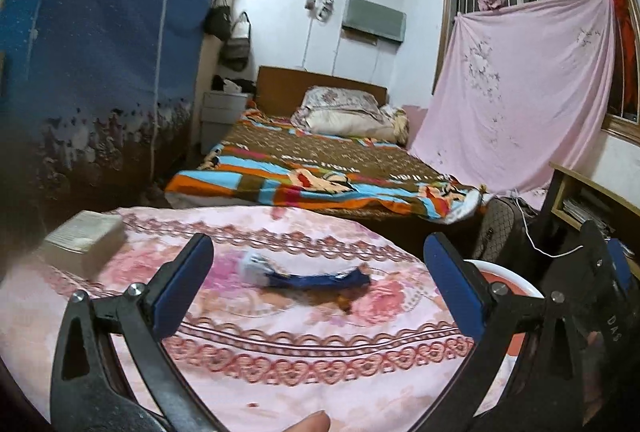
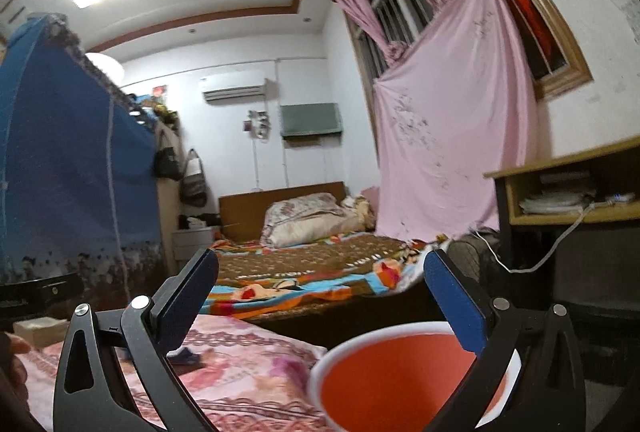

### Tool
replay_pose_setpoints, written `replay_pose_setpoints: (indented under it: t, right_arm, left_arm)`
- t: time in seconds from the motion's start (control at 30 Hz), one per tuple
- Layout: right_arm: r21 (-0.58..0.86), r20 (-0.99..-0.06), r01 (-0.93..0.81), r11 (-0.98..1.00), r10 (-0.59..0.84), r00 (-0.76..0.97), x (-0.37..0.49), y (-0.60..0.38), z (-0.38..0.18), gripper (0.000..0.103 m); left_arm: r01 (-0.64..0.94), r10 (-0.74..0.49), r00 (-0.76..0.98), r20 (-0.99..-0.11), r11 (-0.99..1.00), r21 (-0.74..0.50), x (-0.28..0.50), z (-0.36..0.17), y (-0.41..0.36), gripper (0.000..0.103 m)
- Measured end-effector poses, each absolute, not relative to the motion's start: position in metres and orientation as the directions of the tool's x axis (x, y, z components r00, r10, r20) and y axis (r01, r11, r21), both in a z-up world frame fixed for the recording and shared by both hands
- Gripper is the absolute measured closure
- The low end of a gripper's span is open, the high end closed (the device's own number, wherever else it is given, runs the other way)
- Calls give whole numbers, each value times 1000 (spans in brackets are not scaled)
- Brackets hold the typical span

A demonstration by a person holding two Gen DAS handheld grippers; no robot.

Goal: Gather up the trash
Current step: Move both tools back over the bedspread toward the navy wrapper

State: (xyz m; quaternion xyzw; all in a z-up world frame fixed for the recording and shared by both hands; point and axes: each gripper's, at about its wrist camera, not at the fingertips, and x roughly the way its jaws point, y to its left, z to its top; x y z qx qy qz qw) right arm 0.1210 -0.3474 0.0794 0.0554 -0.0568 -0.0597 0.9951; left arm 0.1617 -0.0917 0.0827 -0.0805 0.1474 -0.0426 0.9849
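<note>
Left wrist view: the left gripper [image 1: 318, 282] stands spread wide with nothing between its blue pads, and a blue-and-white wrapper [image 1: 304, 274], blurred, lies on the pink floral cloth [image 1: 320, 360] at lower centre. Right wrist view: the right gripper [image 2: 320, 302] is likewise spread and empty, above the red bin [image 2: 396, 380] with a white rim at lower right.
</note>
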Motion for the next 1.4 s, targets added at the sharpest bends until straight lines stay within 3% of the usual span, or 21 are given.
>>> replay_pose_setpoints:
  t: [0.53,0.93,1.13,1.27,1.4]
  right_arm:
    - [3,111,-59,998,58,992,109,-280,84,0]
    - [-170,81,-130,977,145,986,134,-230,76,0]
    - [-182,-85,-166,969,153,985,172,-224,68,0]
    - [-110,-251,-196,974,163,954,205,-232,62,2]
    - [-59,-407,-222,973,180,896,234,-236,52,30]
  left_arm:
    - [4,-26,977,-211,994,-106,130,82,-37,11]
    - [9,-14,990,-137,999,-39,138,83,-14,11]
    - [46,-62,972,-227,996,-72,172,75,-9,11]
    - [70,-103,943,-317,991,-112,199,65,-8,12]
    - [95,-144,898,-416,986,-137,225,53,-13,22]
